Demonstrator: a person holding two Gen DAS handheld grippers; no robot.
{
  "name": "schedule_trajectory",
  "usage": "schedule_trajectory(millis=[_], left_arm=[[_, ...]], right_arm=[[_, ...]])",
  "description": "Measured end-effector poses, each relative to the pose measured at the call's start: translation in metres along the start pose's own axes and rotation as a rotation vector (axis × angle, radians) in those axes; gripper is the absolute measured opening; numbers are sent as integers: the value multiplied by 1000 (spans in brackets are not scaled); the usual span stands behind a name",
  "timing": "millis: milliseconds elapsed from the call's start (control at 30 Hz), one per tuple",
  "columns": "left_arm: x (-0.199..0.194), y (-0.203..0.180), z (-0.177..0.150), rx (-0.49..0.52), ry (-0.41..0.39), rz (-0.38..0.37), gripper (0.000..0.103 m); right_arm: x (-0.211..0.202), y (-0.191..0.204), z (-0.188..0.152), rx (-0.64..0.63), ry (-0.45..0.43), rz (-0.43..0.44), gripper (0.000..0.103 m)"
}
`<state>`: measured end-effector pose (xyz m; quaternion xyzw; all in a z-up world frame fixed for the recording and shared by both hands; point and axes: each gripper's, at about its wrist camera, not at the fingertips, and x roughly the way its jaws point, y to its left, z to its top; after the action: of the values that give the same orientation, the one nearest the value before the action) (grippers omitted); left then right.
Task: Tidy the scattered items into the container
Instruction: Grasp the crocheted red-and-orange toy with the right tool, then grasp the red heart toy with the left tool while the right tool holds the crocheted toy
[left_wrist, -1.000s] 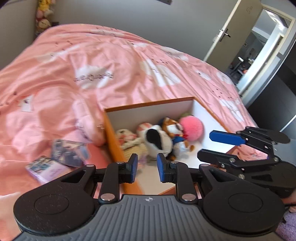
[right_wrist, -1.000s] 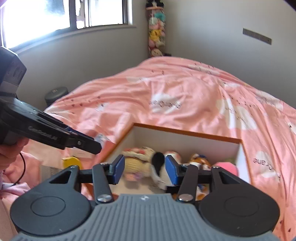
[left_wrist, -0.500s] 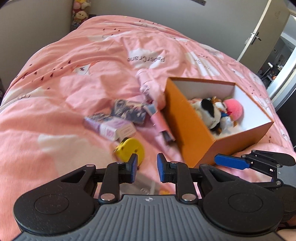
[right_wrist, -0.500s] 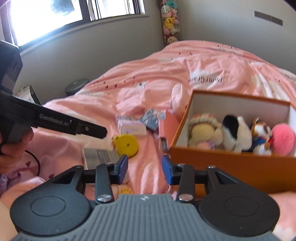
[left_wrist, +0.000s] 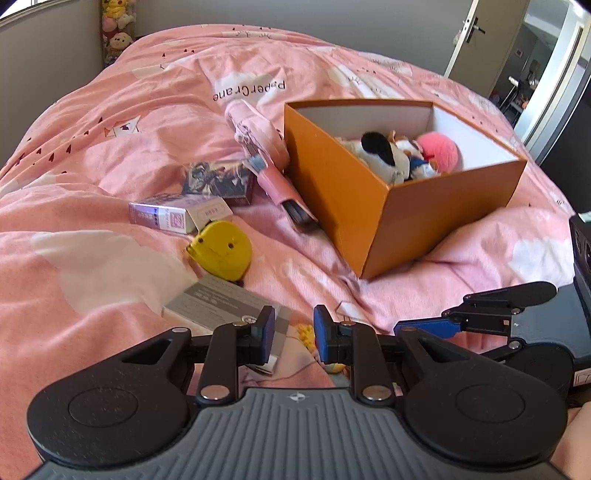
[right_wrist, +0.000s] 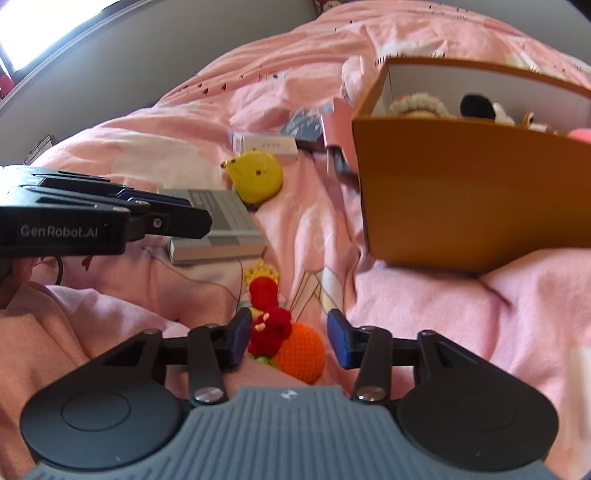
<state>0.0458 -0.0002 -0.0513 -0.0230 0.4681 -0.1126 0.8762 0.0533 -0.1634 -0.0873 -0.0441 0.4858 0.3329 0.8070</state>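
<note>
An orange box (left_wrist: 436, 210) sits on a pink-covered bed (left_wrist: 92, 280), already holding several soft toys, among them a black-and-white plush (left_wrist: 382, 155) and a pink pompom ball (left_wrist: 441, 151). By that showing the tidying looks partly done.

More is left outside, to the left of the box in the left wrist view: a yellow tape measure (left_wrist: 221, 249), a grey flat box (left_wrist: 218, 304), a purple-and-white carton (left_wrist: 173, 216), a dark illustrated card box (left_wrist: 221, 181) and a pink zipped pouch (left_wrist: 258, 147) lying against the box's side.

The right tool (right_wrist: 290, 336) hangs over a red and orange crochet doll (right_wrist: 280, 332) on the quilt, its jaws opening, the doll between them, the left pad close beside it and the right pad apart from it. This looks like the next pick.

The left tool (left_wrist: 294, 332) is nearly closed and holds nothing, a narrow gap showing between its pads above the quilt.

The quilt reads "Paper Crane", seen upside down; the left tool's arm is marked "GenRobot.AI" in the right wrist view. Carton print is too small to read.
</note>
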Motion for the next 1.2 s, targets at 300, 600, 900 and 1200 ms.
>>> schedule_trajectory(millis=[300, 600, 900, 1200], left_arm=[[3, 2, -4, -11, 3, 3, 26], [-2, 7, -8, -18, -15, -27, 28], [-12, 16, -8, -55, -66, -27, 28], [-10, 23, -2, -67, -91, -6, 28]], right_arm=[[24, -1, -4, 17, 122, 43, 56], [28, 8, -4, 5, 150, 18, 55], [10, 16, 3, -35, 69, -46, 54], [-7, 7, 33, -55, -75, -119, 54]])
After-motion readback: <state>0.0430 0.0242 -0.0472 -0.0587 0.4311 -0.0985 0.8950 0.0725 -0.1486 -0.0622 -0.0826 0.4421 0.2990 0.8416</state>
